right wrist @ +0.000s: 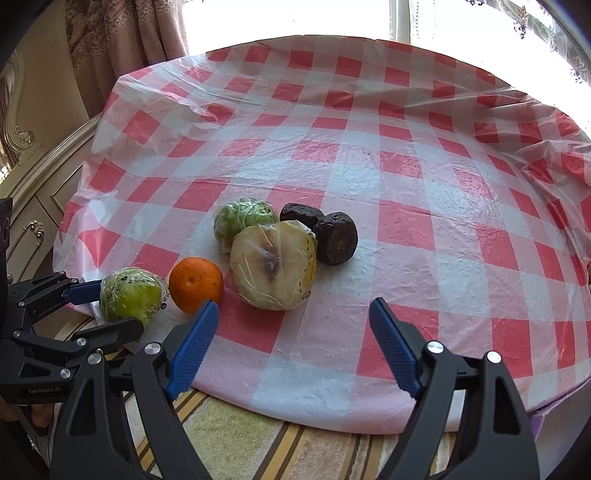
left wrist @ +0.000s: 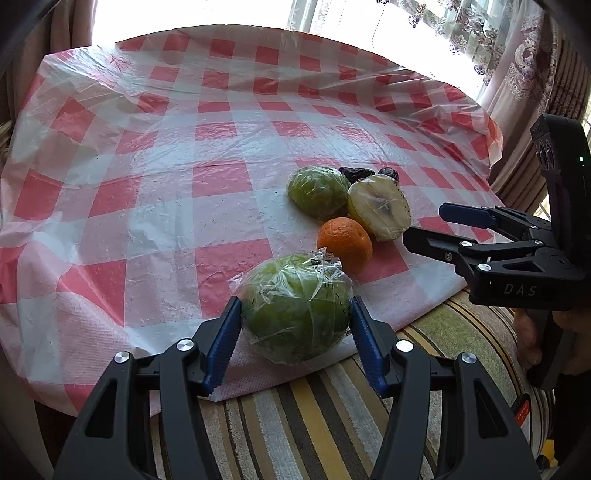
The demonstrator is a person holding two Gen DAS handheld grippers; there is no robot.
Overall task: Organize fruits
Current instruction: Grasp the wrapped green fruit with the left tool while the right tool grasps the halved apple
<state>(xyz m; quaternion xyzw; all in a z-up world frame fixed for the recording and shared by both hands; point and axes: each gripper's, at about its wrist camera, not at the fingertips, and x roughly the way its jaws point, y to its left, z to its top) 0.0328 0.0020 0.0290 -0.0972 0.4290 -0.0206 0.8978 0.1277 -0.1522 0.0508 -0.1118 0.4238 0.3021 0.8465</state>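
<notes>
Only rightward, both dark fruits (right wrist: 321, 232) unobstructed.

Bright daylight from the window (left wrist: 369, 22) at the top, white glare there, curved dark corners.

glossy plastic tablecloth (left wrist: 221, 155), crinkly film on green fruit (left wrist: 295, 314), dimpled orange (left wrist: 344, 240).

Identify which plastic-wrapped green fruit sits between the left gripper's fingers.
The near wrapped green fruit at the tablecloth's edge, beside the orange; the other wrapped green fruit lies farther back.
</notes>
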